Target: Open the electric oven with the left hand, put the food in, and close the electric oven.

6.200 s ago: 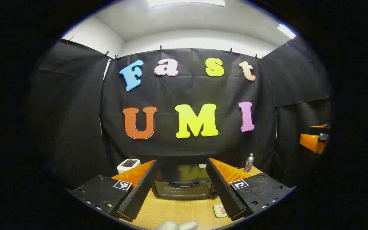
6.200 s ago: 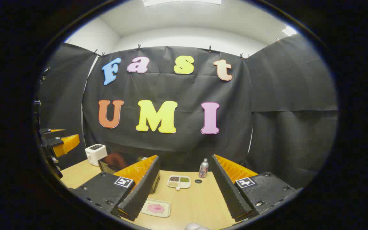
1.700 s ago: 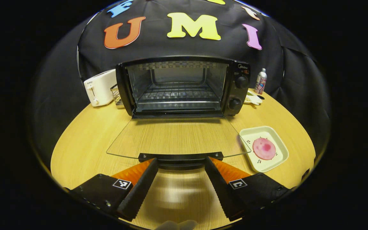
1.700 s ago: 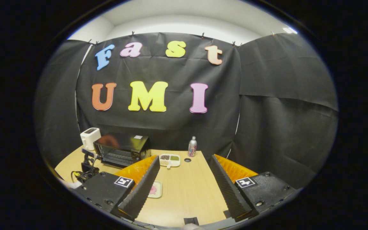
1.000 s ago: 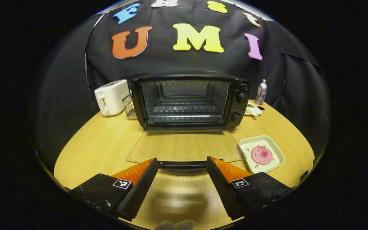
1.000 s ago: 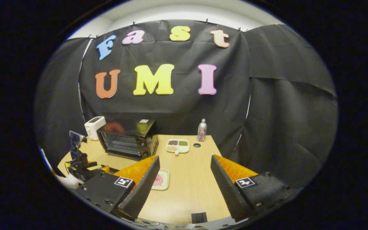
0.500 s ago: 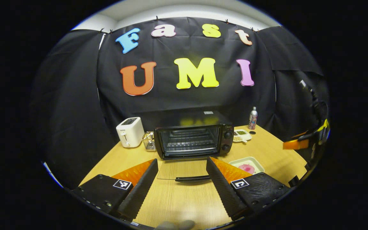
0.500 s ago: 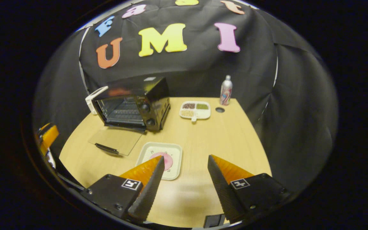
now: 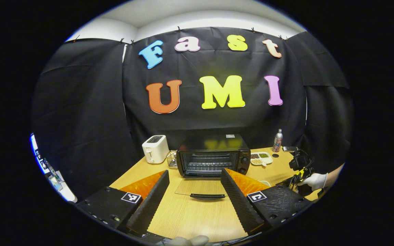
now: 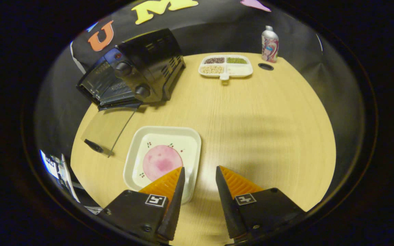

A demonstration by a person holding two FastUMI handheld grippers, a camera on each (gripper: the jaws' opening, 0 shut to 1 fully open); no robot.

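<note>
Right gripper view, lower middle of the frame: the right gripper [image 10: 199, 171] hangs low over the wooden table [image 10: 268, 112] with its fingers spread and nothing between them. Its one finger overlaps the near right edge of a white square plate [image 10: 139, 143] — whether it touches the plate I cannot tell. On that plate lies the food [image 10: 162, 162], a flat pink round. At the upper left stands the black electric oven [image 10: 142, 71], its glass door [image 10: 106, 128] swung fully down and lying flat above the table, the dark handle at the far left end of it. The plate sits just beside the door's right edge. At the top middle is a white divided tray [image 10: 226, 65] with grains and beans in its compartments; a metal bottle [image 10: 270, 39] stands upright to the tray's right.

Left gripper view shows the left gripper [image 9: 195, 176] at the bottom middle, fingers wide apart and holding nothing, well back from the oven in the centre of the frame. The lowered door lies between the fingertips and the oven's open mouth. A white toaster [image 9: 155, 149] stands left of the oven. At the right edge a gloved hand [image 9: 315, 181] holds the other gripper.
</note>
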